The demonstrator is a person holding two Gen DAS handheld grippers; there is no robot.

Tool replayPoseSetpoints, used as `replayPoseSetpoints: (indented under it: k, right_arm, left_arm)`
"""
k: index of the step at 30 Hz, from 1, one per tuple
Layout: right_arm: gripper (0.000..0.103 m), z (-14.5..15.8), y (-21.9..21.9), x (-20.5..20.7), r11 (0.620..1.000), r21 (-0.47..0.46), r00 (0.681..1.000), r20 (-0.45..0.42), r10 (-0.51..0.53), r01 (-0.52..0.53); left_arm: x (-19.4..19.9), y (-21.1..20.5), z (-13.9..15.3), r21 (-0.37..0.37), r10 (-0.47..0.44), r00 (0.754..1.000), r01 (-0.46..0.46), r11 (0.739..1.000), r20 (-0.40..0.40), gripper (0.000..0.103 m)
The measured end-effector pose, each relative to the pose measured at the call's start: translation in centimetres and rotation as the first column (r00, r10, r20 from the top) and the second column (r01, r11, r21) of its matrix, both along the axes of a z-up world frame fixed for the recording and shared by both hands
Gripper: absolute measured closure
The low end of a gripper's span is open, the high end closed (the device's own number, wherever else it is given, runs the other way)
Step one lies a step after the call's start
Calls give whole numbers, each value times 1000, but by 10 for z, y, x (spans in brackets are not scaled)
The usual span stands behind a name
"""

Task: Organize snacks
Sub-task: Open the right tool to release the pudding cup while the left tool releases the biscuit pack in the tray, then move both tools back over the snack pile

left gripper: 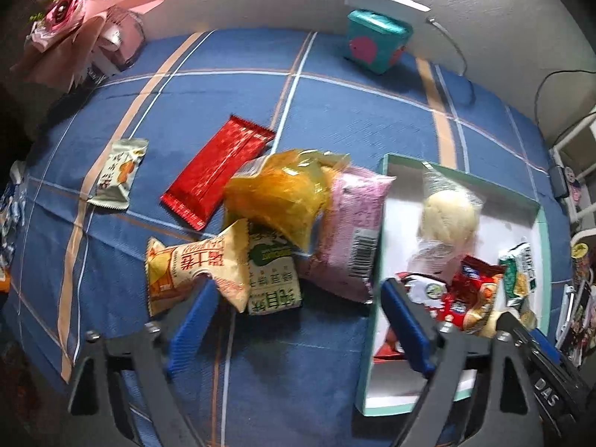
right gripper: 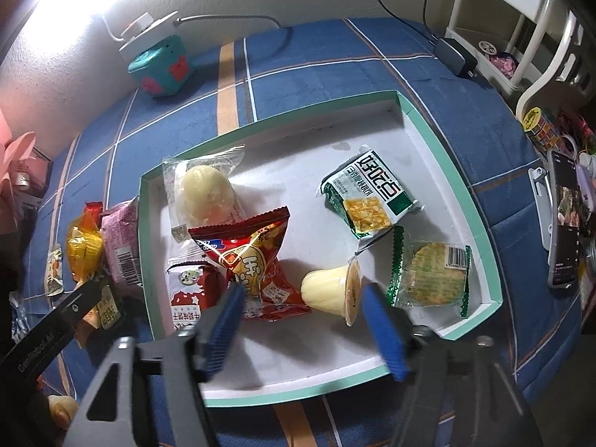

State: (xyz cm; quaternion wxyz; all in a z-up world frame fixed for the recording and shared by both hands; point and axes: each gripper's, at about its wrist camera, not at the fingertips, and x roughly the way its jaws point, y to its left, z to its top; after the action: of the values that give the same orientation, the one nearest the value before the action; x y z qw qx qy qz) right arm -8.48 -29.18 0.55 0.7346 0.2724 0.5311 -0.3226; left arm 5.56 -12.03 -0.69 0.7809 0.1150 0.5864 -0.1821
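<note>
Above tray (right gripper: 439, 141): right tool (right gripper: 303, 320) steeply down, jaws apart, empty.

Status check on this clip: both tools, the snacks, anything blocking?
Left tool open, empty, over loose snack pile. Right tool open, empty, over pudding cup in tray. Nothing blocking.

Dim fisheye views, top-left lamp glare

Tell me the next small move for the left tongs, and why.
Probably lower the left tongs, which stand open and empty, onto the green-and-white packet just ahead and close on it. It lies in the pile still on the blue cloth, beside the tray that already holds several snacks.
</note>
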Motion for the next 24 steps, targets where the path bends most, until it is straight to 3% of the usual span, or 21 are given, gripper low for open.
replayPoseSetpoints:
  k: [7, 24]
  right_arm:
    - [0, 0, 2, 2, 1000, -19, 1000, 9, 8, -8]
    - [0, 19, 22, 10, 997, -63, 999, 28, 43, -42]
  left_arm:
    - [5, 9, -5, 26, 46, 999, -47, 999, 12, 1]
    - [15, 28, 11, -9, 44, 999, -43, 999, 29, 0]
